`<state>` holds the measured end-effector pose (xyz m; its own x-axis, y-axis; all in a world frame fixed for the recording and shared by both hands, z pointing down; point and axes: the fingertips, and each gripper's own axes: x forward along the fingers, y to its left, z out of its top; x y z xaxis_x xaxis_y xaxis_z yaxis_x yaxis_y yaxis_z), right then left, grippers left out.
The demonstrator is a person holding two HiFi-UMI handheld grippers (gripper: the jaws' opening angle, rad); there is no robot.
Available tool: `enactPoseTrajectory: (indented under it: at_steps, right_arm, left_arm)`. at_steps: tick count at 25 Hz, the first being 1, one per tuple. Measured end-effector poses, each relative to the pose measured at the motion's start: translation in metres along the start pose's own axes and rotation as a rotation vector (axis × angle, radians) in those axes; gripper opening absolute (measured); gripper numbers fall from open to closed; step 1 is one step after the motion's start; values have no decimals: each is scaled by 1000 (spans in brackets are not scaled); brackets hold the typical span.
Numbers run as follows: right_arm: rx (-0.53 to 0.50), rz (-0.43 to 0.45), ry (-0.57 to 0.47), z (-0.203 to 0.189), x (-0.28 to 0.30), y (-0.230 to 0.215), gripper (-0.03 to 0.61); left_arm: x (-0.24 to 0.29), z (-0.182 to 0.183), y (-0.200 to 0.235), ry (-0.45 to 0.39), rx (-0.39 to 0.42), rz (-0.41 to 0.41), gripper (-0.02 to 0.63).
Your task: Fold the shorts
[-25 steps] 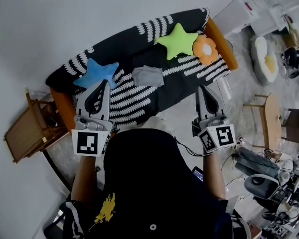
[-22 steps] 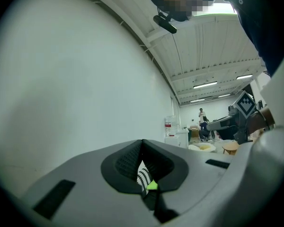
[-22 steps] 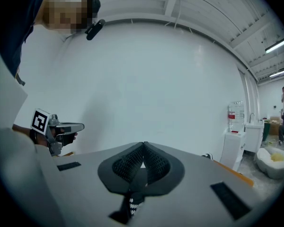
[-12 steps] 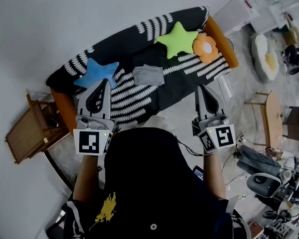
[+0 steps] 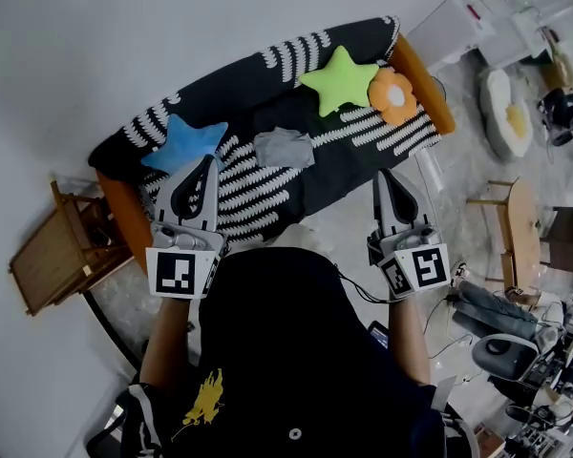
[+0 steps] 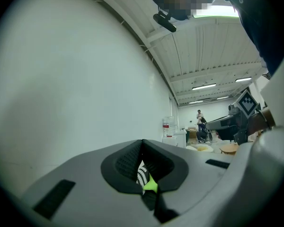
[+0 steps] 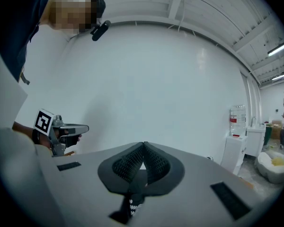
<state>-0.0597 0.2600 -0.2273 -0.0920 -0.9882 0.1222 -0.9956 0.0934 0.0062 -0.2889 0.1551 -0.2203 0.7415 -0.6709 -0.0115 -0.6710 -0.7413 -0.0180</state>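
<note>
The grey shorts [image 5: 284, 148] lie as a small bundle on the seat of a sofa [image 5: 267, 194] covered in black cloth with white stripes. Both grippers are held level in front of the sofa, short of it and apart from the shorts. My left gripper [image 5: 208, 158] is shut and empty, below and left of the shorts. My right gripper [image 5: 381, 173] is shut and empty too, off to the lower right. In the left gripper view the jaws [image 6: 142, 141] meet with nothing between them. The same holds in the right gripper view [image 7: 143, 144].
A blue star cushion [image 5: 184, 141], a green star cushion [image 5: 341, 79] and an orange flower cushion [image 5: 393, 95] rest along the sofa back. A wooden side table [image 5: 53, 251] stands at the left. A white water dispenser [image 5: 458, 22], a round stool [image 5: 516, 222] and clutter fill the right.
</note>
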Motion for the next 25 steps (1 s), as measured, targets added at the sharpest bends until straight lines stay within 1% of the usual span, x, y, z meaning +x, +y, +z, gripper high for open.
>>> enactPoseTrajectory:
  at_steps: [2, 5, 15, 22, 25]
  right_arm:
    - [-4, 1, -1, 0, 0, 1, 15]
    - [-10, 1, -2, -3, 2, 4, 15]
    - [-4, -4, 11, -1, 6, -1, 15]
    - [-39, 25, 25, 1, 12, -1, 15]
    - [-56, 40, 47, -1, 13, 1, 15]
  left_arm:
    - [-1, 2, 1, -10, -15, 8, 14]
    - [-4, -4, 3, -4, 6, 1, 14]
    - [1, -7, 3, 13, -7, -9, 14]
    - [-5, -10, -1, -3, -17, -6, 14]
    - [-12, -21, -6, 11, -39, -3, 14]
